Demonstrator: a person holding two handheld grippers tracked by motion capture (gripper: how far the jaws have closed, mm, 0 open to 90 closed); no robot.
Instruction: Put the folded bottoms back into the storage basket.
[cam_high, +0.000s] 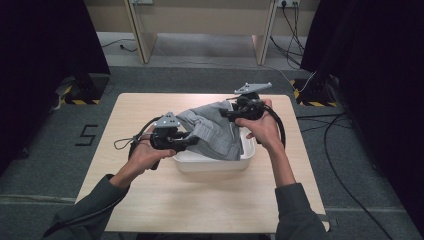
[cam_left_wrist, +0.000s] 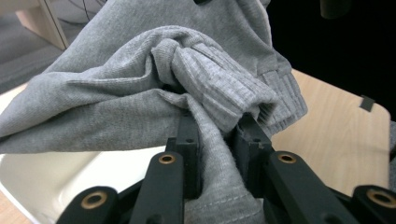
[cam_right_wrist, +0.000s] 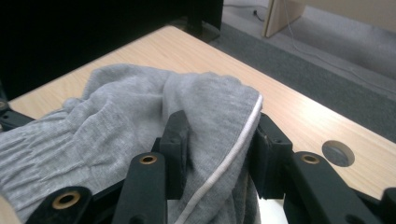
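In the high view, a grey garment (cam_high: 212, 127) is hanging at the centre of the frame, stretched between two grippers above a white tub (cam_high: 246, 152) on the wooden table (cam_high: 200, 200); its lower folds are dropping into the tub. The left gripper (cam_high: 192, 141) is sitting just left of centre, gripping the garment's near-left end; the left hand (cam_high: 145, 152) is wrapping its handle. The right gripper (cam_high: 227, 114) is sitting right of centre, higher in the frame, pinching the garment's far end; the right hand (cam_high: 262, 127) is holding it.

In the left gripper view, the jaws are standing close together at bottom centre, clamping a bunch of the garment (cam_left_wrist: 187, 93); a ribbed cuff is folding over just above them; the tub (cam_left_wrist: 46, 172) is showing at lower left.

In the right gripper view, the jaws are pressing on a fold of the garment (cam_right_wrist: 140, 112) at bottom centre, a white cord running along its edge between them; the table (cam_right_wrist: 303, 116) is lying behind.
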